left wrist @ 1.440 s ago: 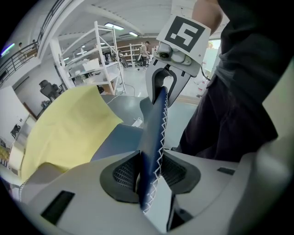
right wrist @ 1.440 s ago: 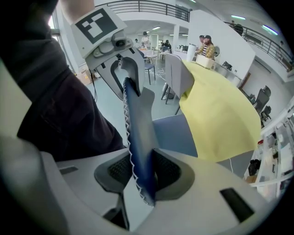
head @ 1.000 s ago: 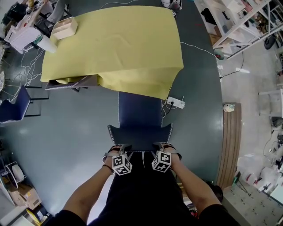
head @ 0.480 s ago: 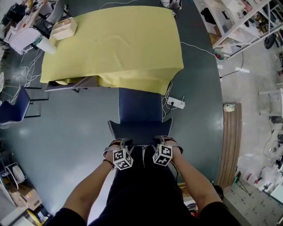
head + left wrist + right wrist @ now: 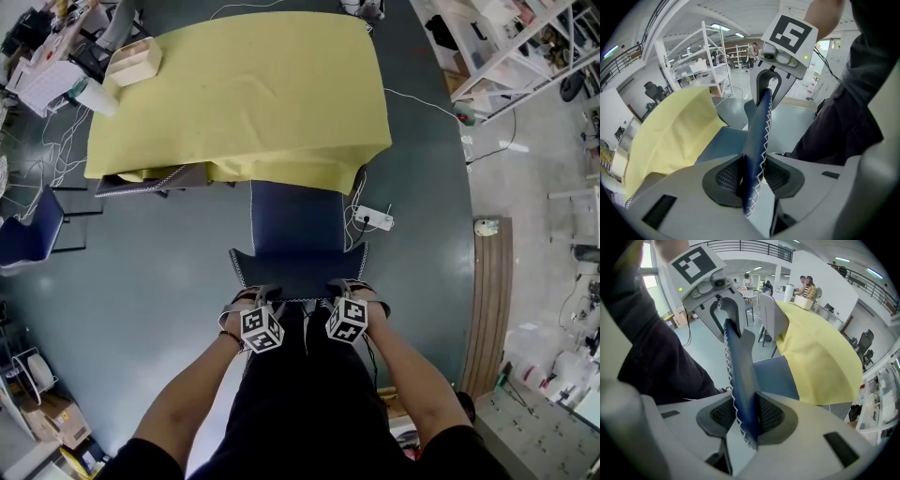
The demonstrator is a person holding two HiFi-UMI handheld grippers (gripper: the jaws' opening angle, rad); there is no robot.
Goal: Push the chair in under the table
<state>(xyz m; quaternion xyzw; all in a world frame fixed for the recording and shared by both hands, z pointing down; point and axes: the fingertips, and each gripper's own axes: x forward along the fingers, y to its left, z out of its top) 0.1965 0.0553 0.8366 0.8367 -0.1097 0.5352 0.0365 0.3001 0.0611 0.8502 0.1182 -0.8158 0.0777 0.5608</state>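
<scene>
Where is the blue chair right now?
In the head view's middle, the blue chair stands partly under the yellow-covered table, its backrest top pinched by the left claw and right claw.

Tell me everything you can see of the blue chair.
The chair is dark blue, upholstered, with white zigzag stitching along its backrest edge. It stands upright on the grey floor, seat front just under the hanging edge of the yellow tablecloth. The left gripper and right gripper each clamp the backrest's top edge.
</scene>
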